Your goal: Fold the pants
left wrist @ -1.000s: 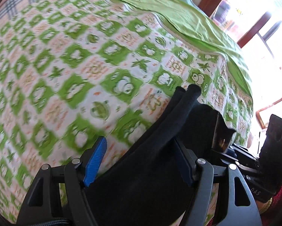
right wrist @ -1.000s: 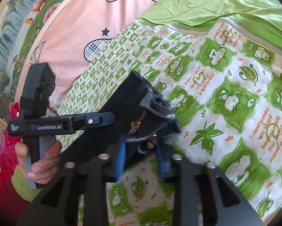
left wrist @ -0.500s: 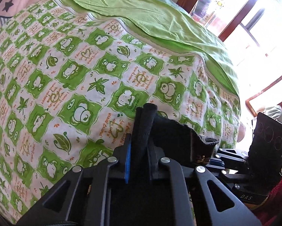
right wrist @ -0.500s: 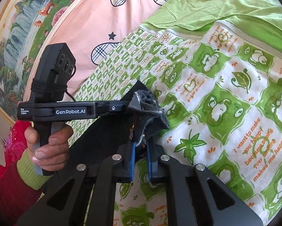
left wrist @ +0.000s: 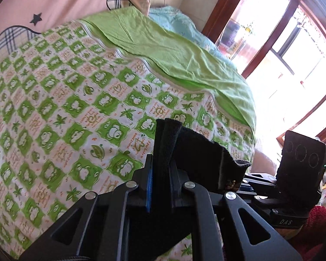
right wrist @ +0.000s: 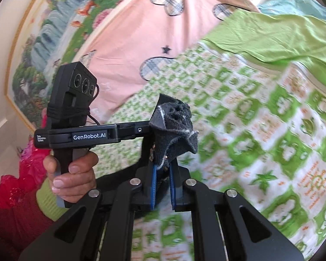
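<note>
Now that both claws, left claw (left wrist: pixel 160 169) and right claw (right wrist: pixel 163 174), have clamped the pants (left wrist: pixel 197 150) (left gaped earlier), lifting off the bed (left wrist: pixel 54 113) can proceed.

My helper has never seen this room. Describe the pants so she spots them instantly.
Start at the bed spread with the green-and-white frog-print quilt. Just above its near edge, the left gripper and right gripper each have jaws shut on one garment. That is the pants: thick black fabric, the only dark thing against the bright bedding.
</note>
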A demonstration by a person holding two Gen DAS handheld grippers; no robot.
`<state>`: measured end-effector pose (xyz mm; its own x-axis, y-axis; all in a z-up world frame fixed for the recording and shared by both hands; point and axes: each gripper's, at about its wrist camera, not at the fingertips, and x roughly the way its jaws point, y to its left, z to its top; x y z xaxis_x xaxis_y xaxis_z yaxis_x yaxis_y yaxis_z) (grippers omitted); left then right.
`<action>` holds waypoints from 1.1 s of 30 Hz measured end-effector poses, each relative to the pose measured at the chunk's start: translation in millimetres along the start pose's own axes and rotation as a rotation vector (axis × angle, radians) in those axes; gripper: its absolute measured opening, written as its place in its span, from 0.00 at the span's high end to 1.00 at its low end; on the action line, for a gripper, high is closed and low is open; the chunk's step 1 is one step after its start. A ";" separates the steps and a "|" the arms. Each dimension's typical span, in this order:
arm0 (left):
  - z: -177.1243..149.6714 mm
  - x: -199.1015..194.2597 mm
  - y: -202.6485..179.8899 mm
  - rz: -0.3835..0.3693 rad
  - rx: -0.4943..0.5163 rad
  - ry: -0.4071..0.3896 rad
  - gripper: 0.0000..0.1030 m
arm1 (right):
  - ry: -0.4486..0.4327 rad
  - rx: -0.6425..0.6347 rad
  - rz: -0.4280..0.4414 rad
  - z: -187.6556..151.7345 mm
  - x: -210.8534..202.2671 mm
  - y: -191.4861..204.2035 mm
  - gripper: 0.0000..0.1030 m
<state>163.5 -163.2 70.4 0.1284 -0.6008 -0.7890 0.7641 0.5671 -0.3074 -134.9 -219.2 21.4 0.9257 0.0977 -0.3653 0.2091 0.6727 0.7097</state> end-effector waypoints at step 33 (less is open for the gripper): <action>-141.5 -83.3 92.5 0.087 -0.334 -0.150 0.93 | 0.320 -0.184 0.253 -44.5 101.7 90.3 0.89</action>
<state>134.0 19.1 32.4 0.2942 -0.6043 -0.7404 0.5013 0.7572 -0.4188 -36.0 -115.8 21.5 0.7902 0.4785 -0.3830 -0.0973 0.7149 0.6924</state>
